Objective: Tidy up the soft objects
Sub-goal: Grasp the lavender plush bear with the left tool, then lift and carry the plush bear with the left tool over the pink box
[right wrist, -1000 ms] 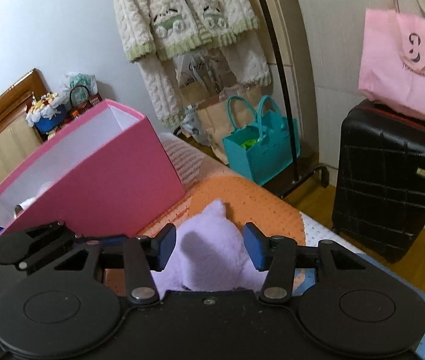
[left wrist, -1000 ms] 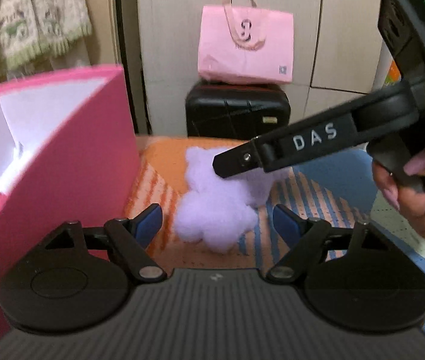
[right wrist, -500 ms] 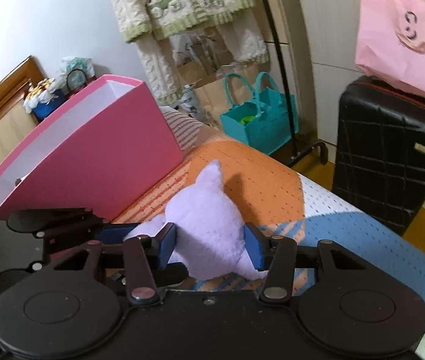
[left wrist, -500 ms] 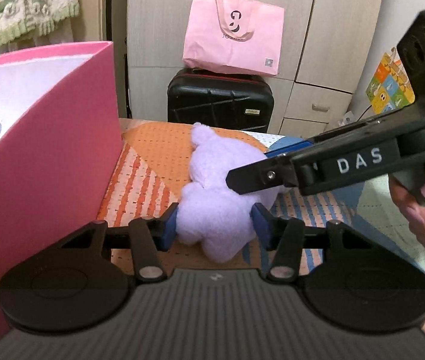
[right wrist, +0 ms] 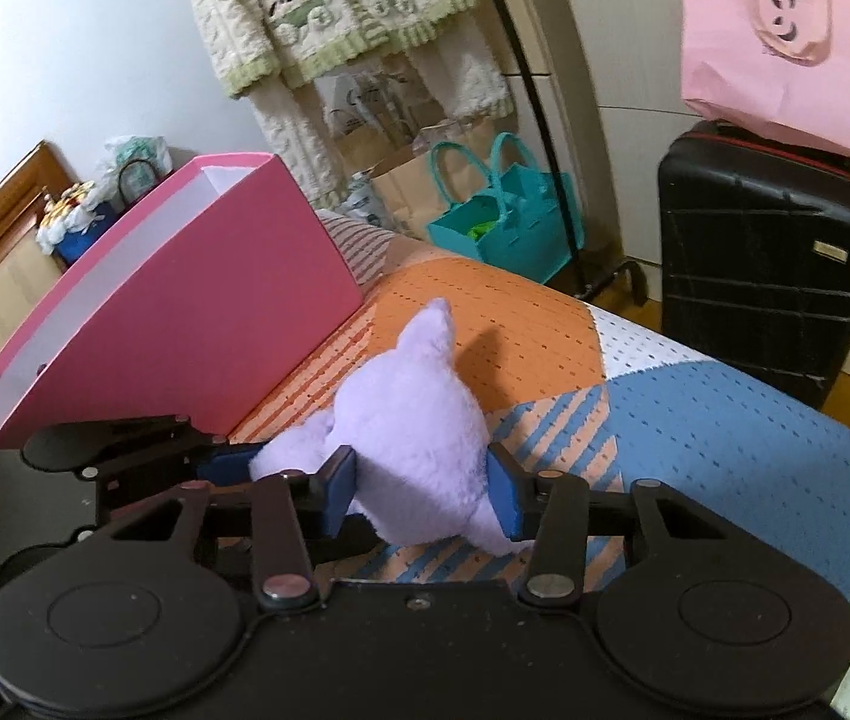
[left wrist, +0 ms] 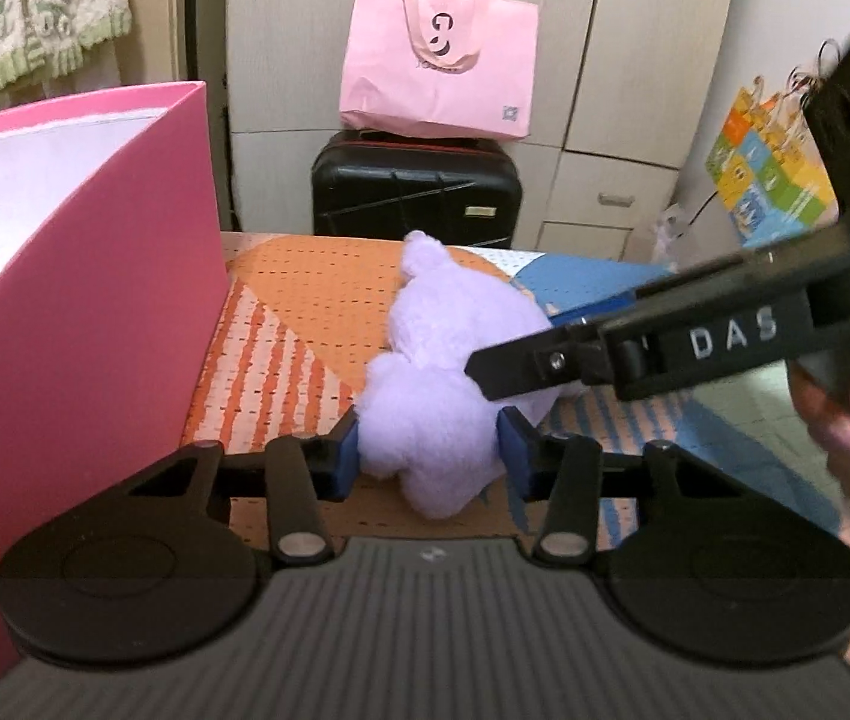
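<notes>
- Purple plush toy [left wrist: 449, 378] is lying on the patterned bedspread [left wrist: 305, 300], orange/blue/white patches, just right of the pink box [left wrist: 95, 276].
- Left gripper [left wrist: 428, 450] is clamping the toy's near lobe – blue pads [left wrist: 346, 450] are pressing into the fur on both sides, so it's grasping the plush.
- Right gripper [right wrist: 422, 486] is gripping the toy's body too, pads [right wrist: 341, 486] sinking into the fluff; clenched on it, not released.
- From the left cam the right gripper is reaching in from the right side, its arm crossing over the toy; white letters "DAS" are showing on a label [left wrist: 731, 336] on its side.
- Right hand [left wrist: 845, 414] is wrapping the handle, blurred at the frame edge.
- Pink box is standing open, white inside; contents too hidden to tell.
- Black suitcase [left wrist: 416, 192] is standing past the bed's foot, w/ a pink tote bag [left wrist: 437, 54] sitting on top; tote is carrying a dark round logo + small print underneath, too blurry to read. A small square tag near its bottom corner, unreadable.
- Cream knit clothes [right wrist: 329, 18] w/ green trim are hanging on a rack; teal bag [right wrist: 503, 216] is sitting on the floor beneath, beside a brown paper bag [right wrist: 401, 180].
- Colourful checkered gift bag [left wrist: 767, 174] is showing by the cupboards; print not legible.
</notes>
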